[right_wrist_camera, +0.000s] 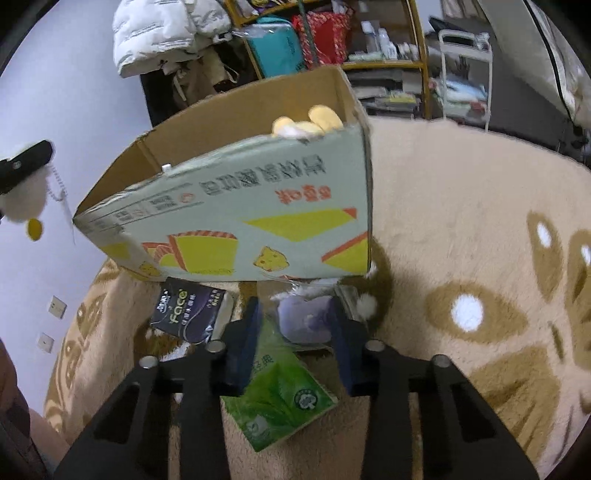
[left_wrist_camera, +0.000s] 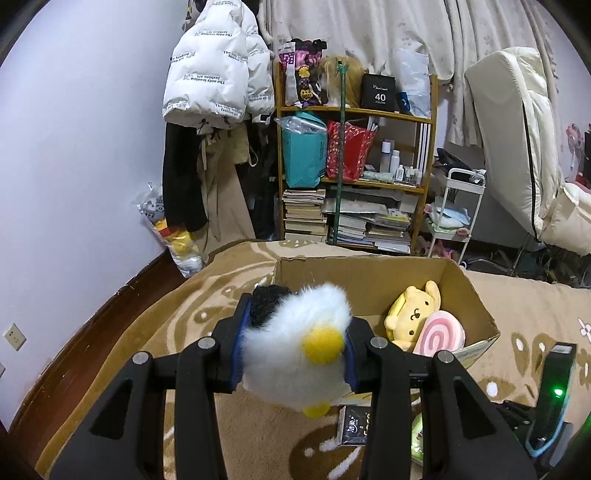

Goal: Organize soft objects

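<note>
Left gripper [left_wrist_camera: 293,354] clamps white plush [left_wrist_camera: 295,343] | above blanket [left_wrist_camera: 236,424], beside box [left_wrist_camera: 476,310]

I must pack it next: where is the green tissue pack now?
In the right wrist view, the green tissue pack lies on the carpet under the open right claw, before the cardboard box.

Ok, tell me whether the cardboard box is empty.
Not empty: the cardboard box already holds a yellow plush and a pink swirl plush.

A lived-in bedroom at home: a patterned plush blanket [left_wrist_camera: 524,306], a cluttered wooden shelf [left_wrist_camera: 354,110] stacked with books [left_wrist_camera: 304,212], hanging jackets [left_wrist_camera: 218,70] and curtains [left_wrist_camera: 369,33].
</note>
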A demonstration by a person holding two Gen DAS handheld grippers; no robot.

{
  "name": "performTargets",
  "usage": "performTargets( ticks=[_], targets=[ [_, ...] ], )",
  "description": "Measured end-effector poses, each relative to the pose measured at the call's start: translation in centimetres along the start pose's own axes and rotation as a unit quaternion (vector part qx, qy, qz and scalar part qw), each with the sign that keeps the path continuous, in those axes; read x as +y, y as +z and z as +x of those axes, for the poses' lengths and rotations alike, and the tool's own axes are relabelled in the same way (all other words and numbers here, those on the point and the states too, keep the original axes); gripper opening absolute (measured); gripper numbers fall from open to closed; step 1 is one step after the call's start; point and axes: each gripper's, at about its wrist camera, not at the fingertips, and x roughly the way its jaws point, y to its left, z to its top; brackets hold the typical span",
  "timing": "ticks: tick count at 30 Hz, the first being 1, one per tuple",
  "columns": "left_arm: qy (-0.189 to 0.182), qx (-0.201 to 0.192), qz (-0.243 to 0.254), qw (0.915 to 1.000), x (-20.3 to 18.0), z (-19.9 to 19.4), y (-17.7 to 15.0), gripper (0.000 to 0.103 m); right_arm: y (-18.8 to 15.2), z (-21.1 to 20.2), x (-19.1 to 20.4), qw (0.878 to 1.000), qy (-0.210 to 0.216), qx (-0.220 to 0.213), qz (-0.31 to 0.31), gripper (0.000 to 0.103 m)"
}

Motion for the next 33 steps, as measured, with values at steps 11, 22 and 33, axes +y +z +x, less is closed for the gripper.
performTargets(
  ticks=[11, 22, 33],
  targets=[
    [0.001, -0.002, 0.001, 1.0000, 0.1, -0.1, -0.2, 0.040, 0.8, -3.0, 0.6, 0.999, -0.006, -0.038, -0.032, 0.001],
    [0.006, -0.015, 0.007, 0.9998, -0.1, -1.7, -0.6, 0.040, 1.7, -9.2, 0.9, 0.994, 0.027, -0.102, -0.030, 0.001],
    [-0.019, -0.025, 0.005, 0.9995, -1.3, -0.8, 1.5, 0.039, 6.4, -13.4, 2.9, 0.979, 0.067, -0.190, -0.043, 0.001]
  ],
)
